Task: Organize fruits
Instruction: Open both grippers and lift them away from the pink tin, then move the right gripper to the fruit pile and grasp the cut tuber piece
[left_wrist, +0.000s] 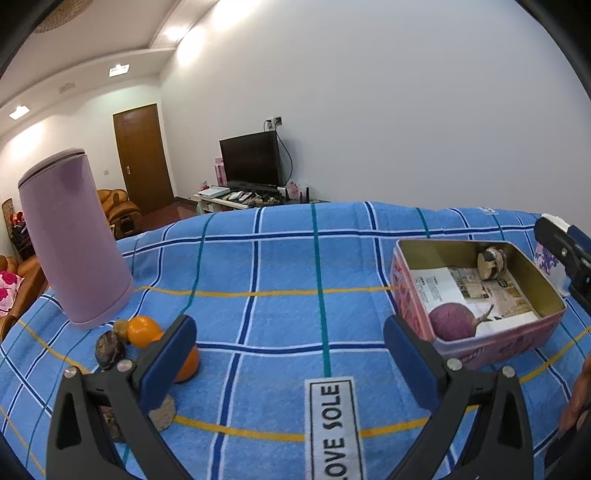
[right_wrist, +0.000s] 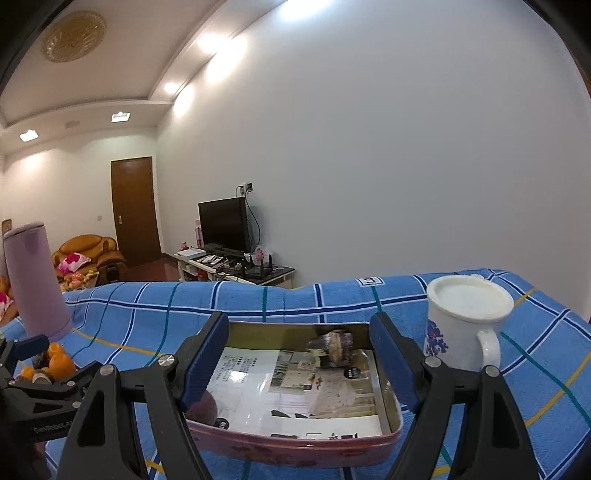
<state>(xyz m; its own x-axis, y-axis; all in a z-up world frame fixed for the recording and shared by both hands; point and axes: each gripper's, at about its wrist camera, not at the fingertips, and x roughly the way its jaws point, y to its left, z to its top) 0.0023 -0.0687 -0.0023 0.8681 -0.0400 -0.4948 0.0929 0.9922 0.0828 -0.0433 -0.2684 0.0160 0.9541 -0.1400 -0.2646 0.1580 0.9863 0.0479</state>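
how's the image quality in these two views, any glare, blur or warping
Left wrist view: strong fisheye bending of the blue plaid cloth, bright ceiling-light glare on the wall, pink tin sharp. Right wrist view: same warping, dark corner vignette, white mug slightly soft, right tool in focus.

Tin (left_wrist: 517, 258): you have it on the cloth (left_wrist: 280, 266), right of centre.
In the tin: a round fruit (left_wrist: 451, 320) at the near corner, a cut piece (left_wrist: 491, 263) at the far end.
Mug (right_wrist: 466, 325): just right of the tin.
Flask (left_wrist: 74, 240): upright, far left.
Loose fruits (left_wrist: 142, 330): clustered before the flask.
TV (left_wrist: 251, 159): behind the table.
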